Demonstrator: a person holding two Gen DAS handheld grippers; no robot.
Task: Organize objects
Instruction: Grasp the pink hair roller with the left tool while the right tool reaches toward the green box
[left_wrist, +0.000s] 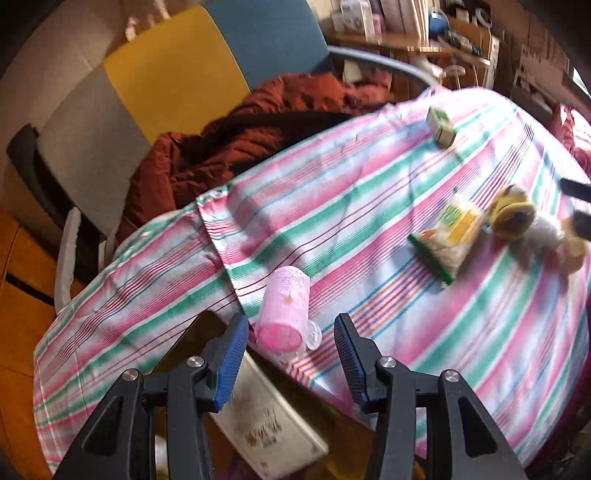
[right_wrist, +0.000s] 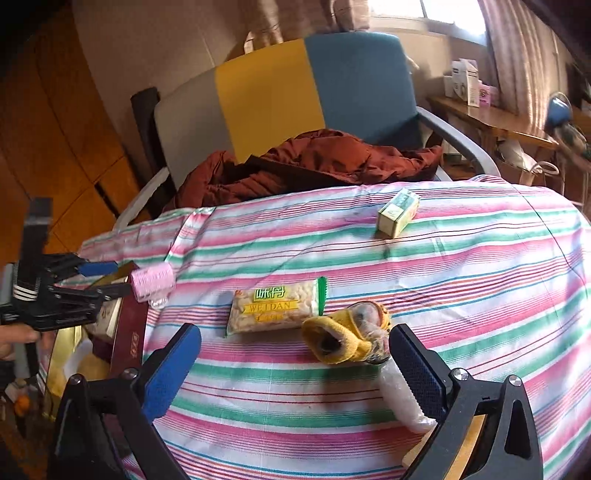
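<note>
A pink plastic cup (left_wrist: 284, 314) (right_wrist: 153, 282) lies on its side at the near-left edge of the striped tablecloth (left_wrist: 369, 206). My left gripper (left_wrist: 291, 328) (right_wrist: 122, 278) has its blue pads on either side of the cup's base, with a gap on both sides. Further right lie a snack packet (left_wrist: 450, 232) (right_wrist: 273, 308), a yellow plush toy (left_wrist: 513, 218) (right_wrist: 343, 339) and a small green-and-cream box (left_wrist: 441, 127) (right_wrist: 397, 212). My right gripper (right_wrist: 295, 365) stands wide open just before the plush toy. A white bubble-wrap roll (right_wrist: 399, 402) lies by its right finger.
A chair (right_wrist: 269, 92) with a grey, yellow and blue back stands behind the table, and a red-brown jacket (right_wrist: 314, 162) is heaped on its seat. Below the table's left edge sit a printed box (left_wrist: 266, 424), a dark red box (right_wrist: 129, 332) and a gold bag (right_wrist: 62, 362).
</note>
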